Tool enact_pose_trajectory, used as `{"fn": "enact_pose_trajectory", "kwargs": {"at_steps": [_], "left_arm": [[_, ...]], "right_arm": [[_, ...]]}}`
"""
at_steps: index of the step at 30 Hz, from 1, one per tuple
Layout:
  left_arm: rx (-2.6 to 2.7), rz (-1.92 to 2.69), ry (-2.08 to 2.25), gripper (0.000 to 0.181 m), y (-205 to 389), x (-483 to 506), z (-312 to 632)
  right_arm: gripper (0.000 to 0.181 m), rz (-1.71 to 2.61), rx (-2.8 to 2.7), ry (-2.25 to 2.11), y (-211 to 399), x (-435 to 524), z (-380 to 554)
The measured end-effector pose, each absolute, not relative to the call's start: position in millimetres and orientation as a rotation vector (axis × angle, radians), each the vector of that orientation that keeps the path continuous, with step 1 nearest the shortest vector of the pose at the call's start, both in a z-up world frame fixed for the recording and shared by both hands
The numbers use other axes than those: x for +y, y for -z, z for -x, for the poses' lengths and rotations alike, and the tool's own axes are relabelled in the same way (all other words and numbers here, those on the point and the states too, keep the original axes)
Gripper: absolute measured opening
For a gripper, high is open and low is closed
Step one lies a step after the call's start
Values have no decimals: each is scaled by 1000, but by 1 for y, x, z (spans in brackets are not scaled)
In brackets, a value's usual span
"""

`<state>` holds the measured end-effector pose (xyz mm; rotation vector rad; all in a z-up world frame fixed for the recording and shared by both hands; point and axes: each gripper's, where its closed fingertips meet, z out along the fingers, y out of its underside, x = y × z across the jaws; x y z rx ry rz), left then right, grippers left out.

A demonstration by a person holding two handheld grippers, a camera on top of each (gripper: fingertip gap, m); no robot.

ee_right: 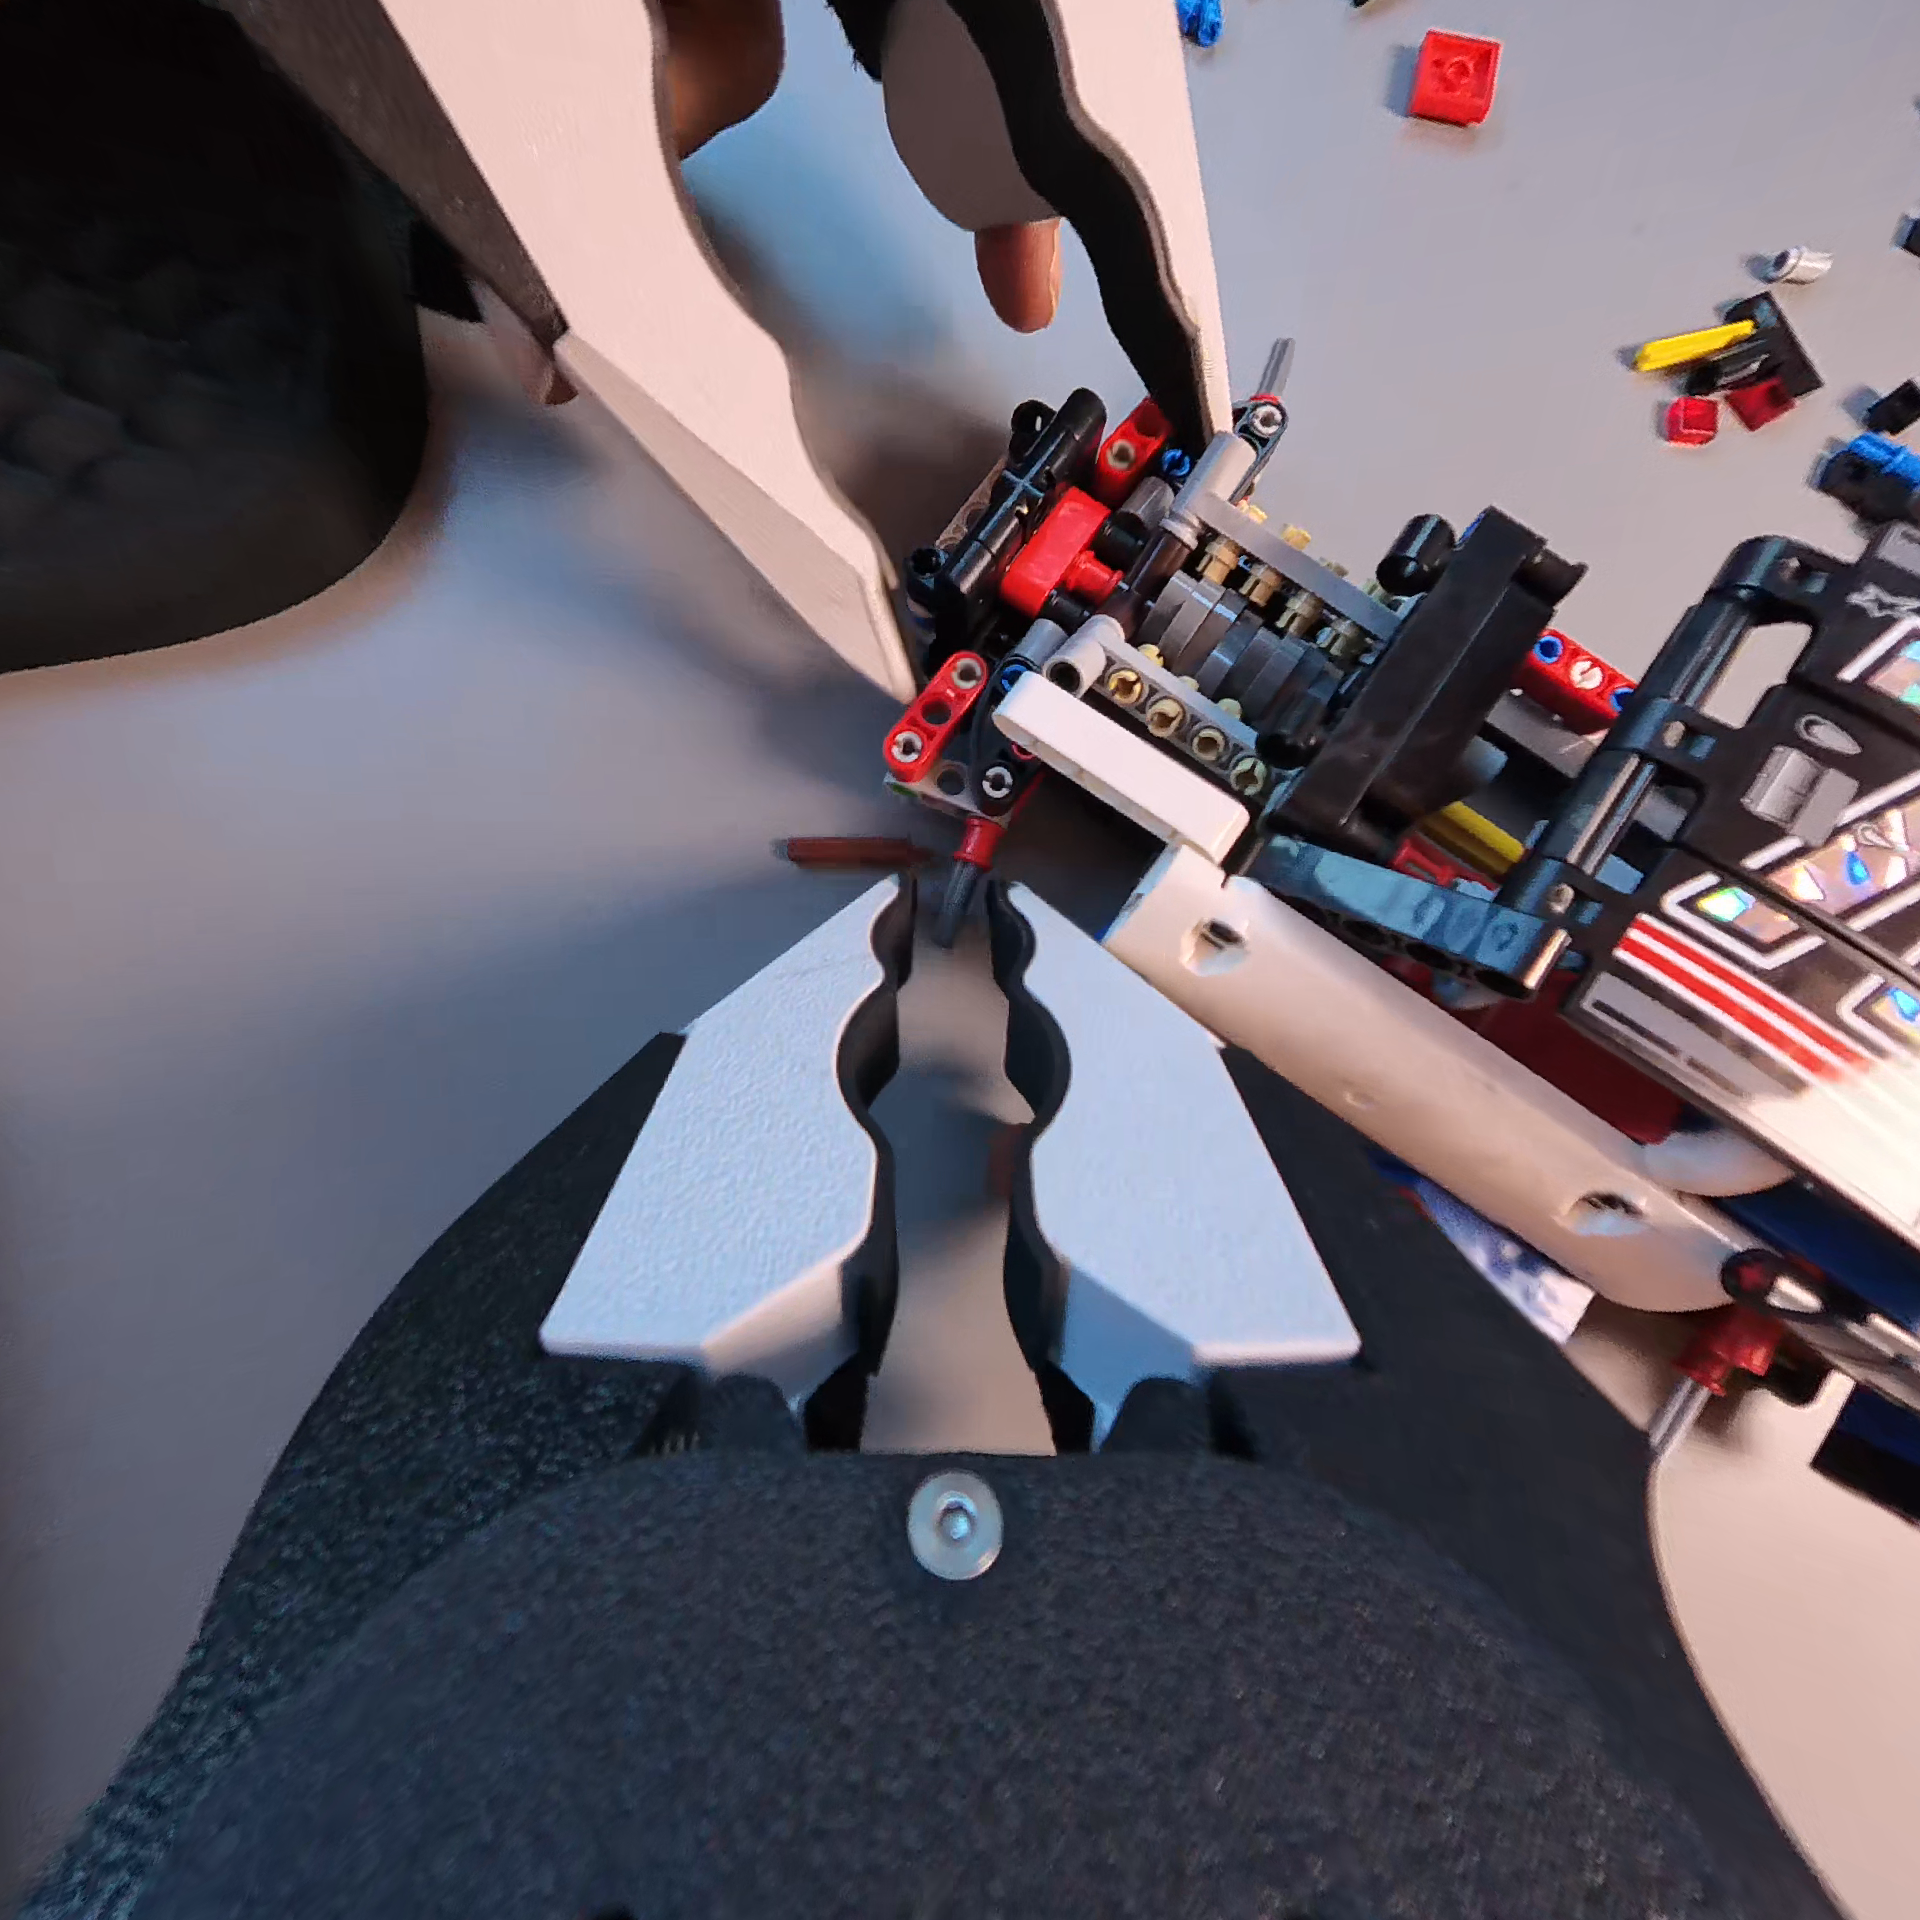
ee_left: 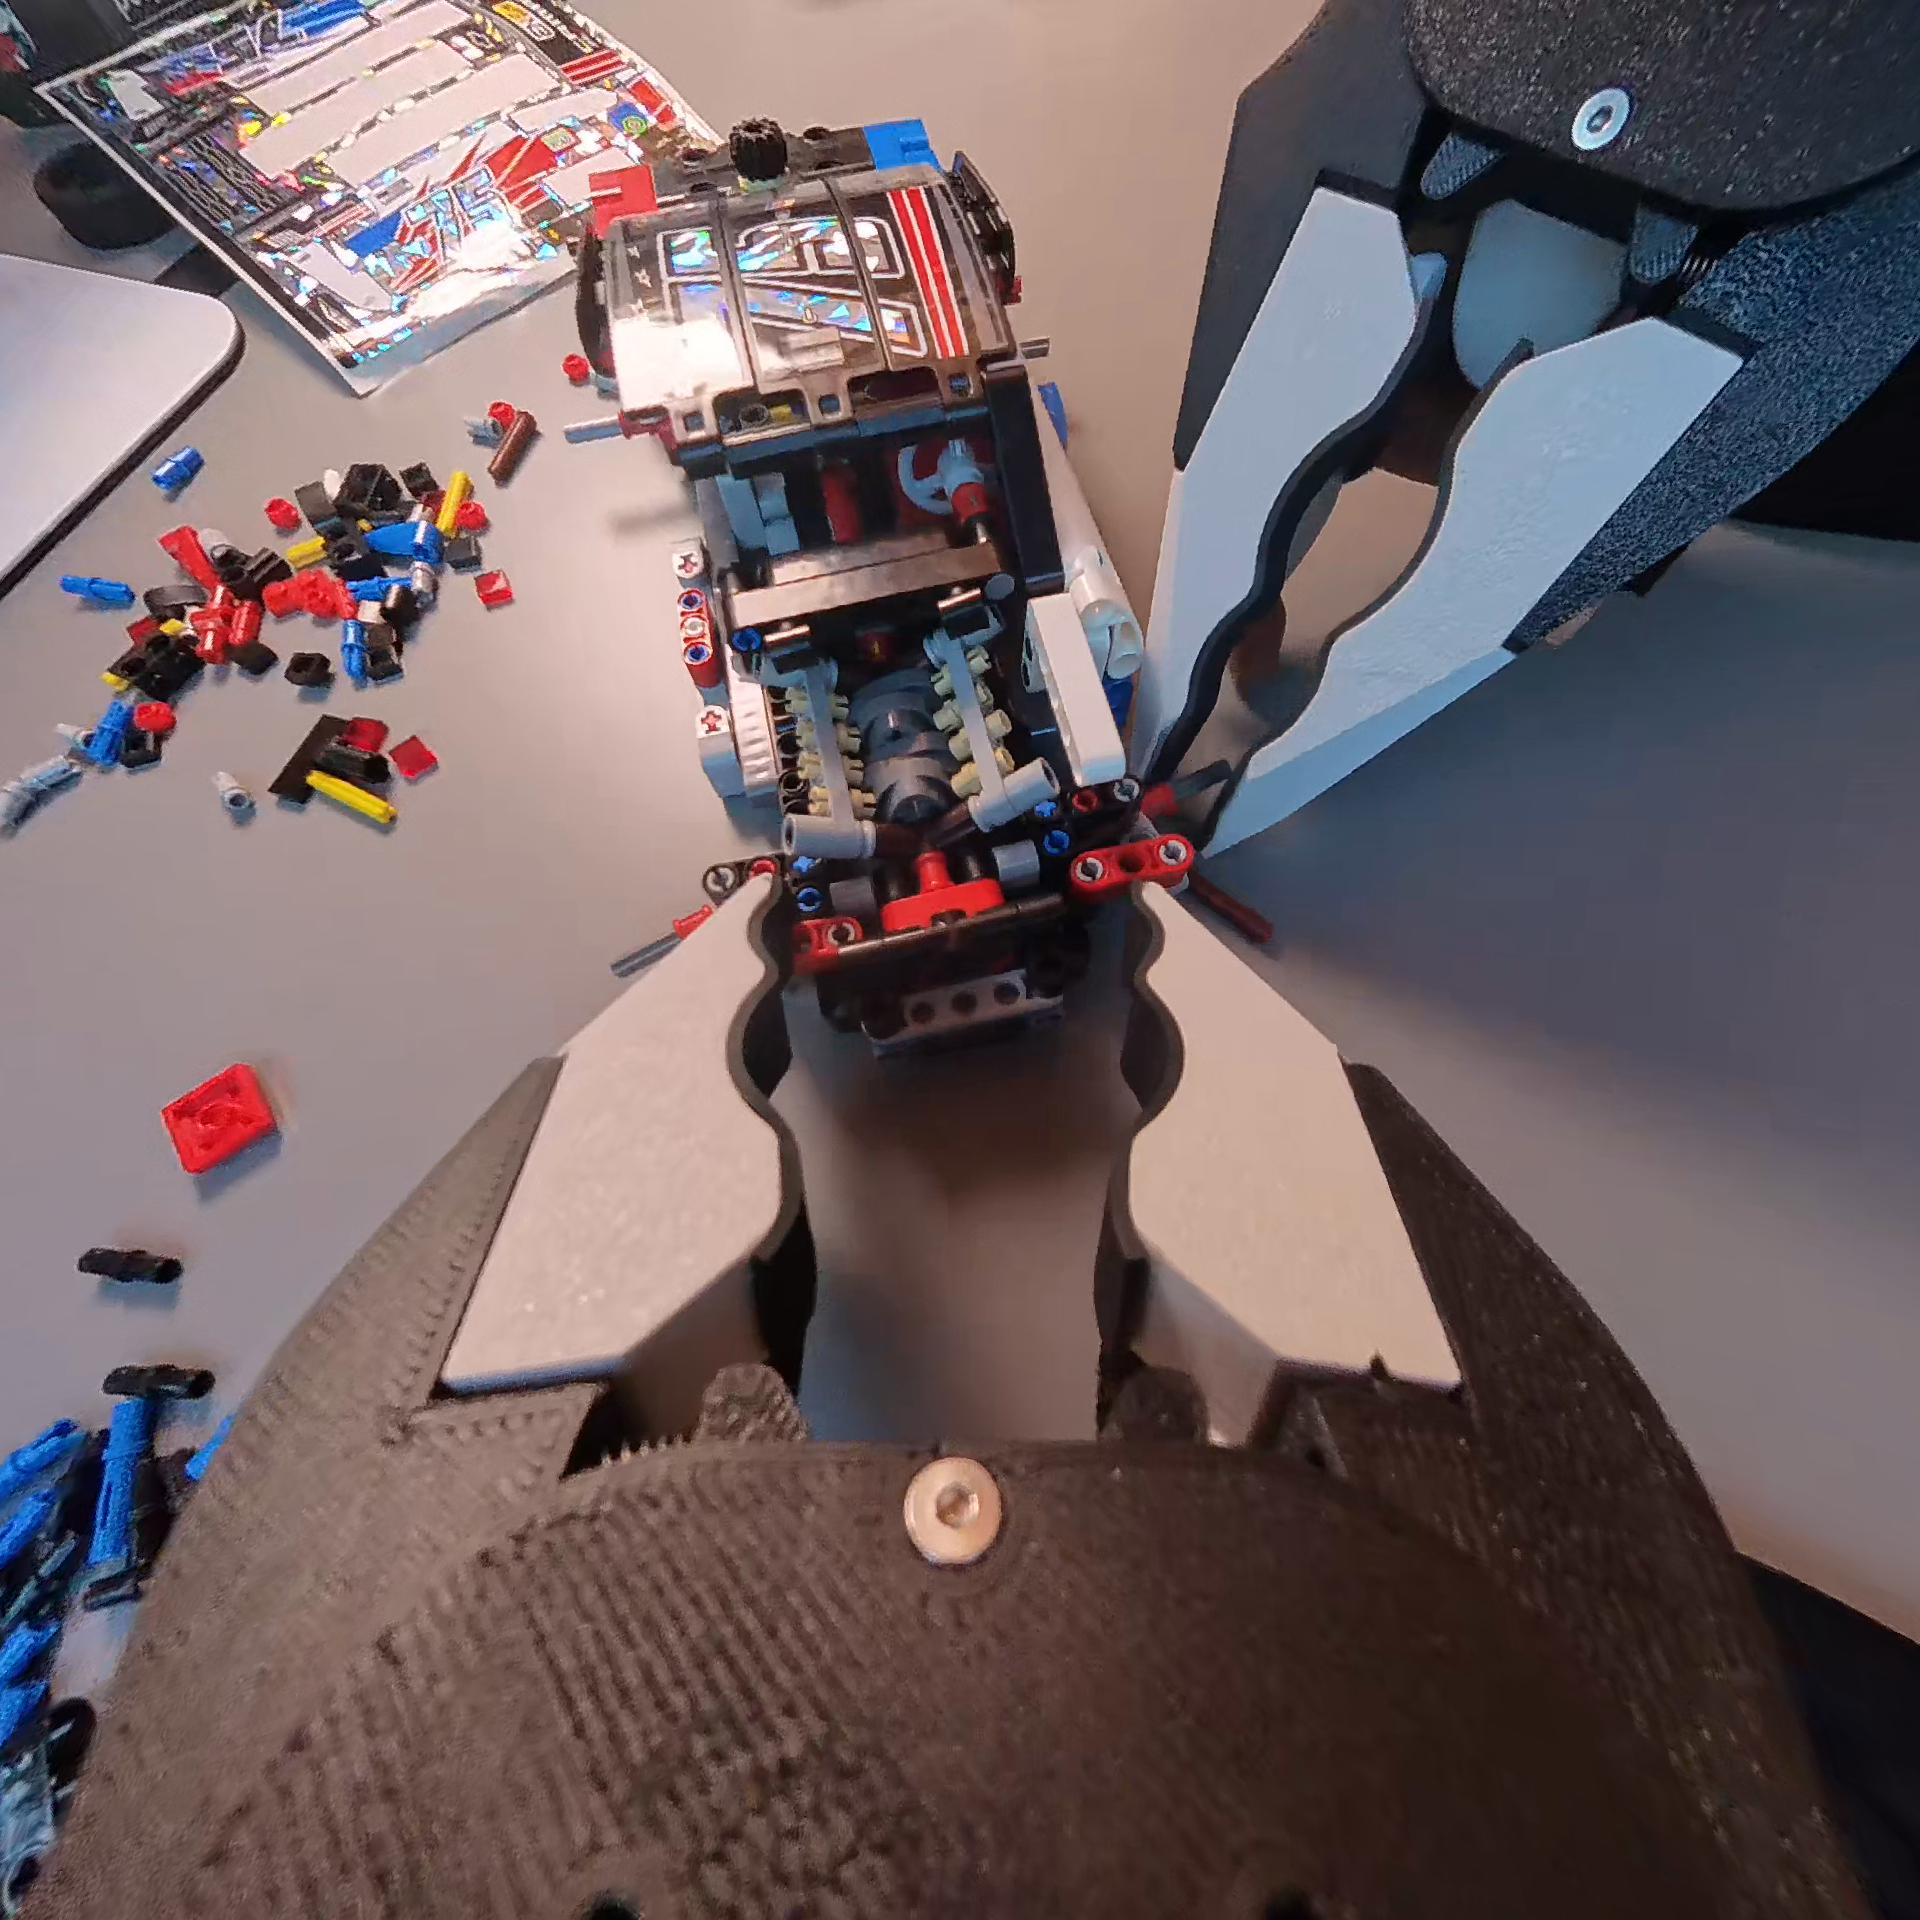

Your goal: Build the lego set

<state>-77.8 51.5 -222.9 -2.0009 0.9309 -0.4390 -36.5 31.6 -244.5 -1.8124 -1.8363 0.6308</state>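
A partly built lego car (ee_left: 821,312) with a stickered black roof lies on the grey table, its open engine end toward me. My left gripper (ee_left: 954,904) straddles that front end and is shut on it, one finger on each side; it also shows in the right wrist view (ee_right: 1055,551). My right gripper (ee_right: 951,899) is at the car's (ee_right: 1455,675) front corner, nearly closed around a short dark grey axle (ee_right: 954,904) with a red bush (ee_right: 975,840) that sticks out of the model. It also shows in the left wrist view (ee_left: 1195,810).
A brown axle (ee_right: 852,852) lies on the table by the right fingertips. A pile of loose parts (ee_left: 312,592), a red plate (ee_left: 220,1117) and blue pins (ee_left: 62,1507) lie left of the car. A sticker sheet (ee_left: 364,177) is at the back left.
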Motion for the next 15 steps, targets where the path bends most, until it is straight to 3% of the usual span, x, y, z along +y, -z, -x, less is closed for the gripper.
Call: {"fn": "enact_pose_trajectory", "kwargs": {"at_steps": [4,15], "left_arm": [[914,1984,477,58,222,56,79],[871,1976,452,56,222,67,81]], "right_arm": [[23,1836,-1842,-749,242,22,23],[26,1717,-1937,-639,246,12,27]]}}
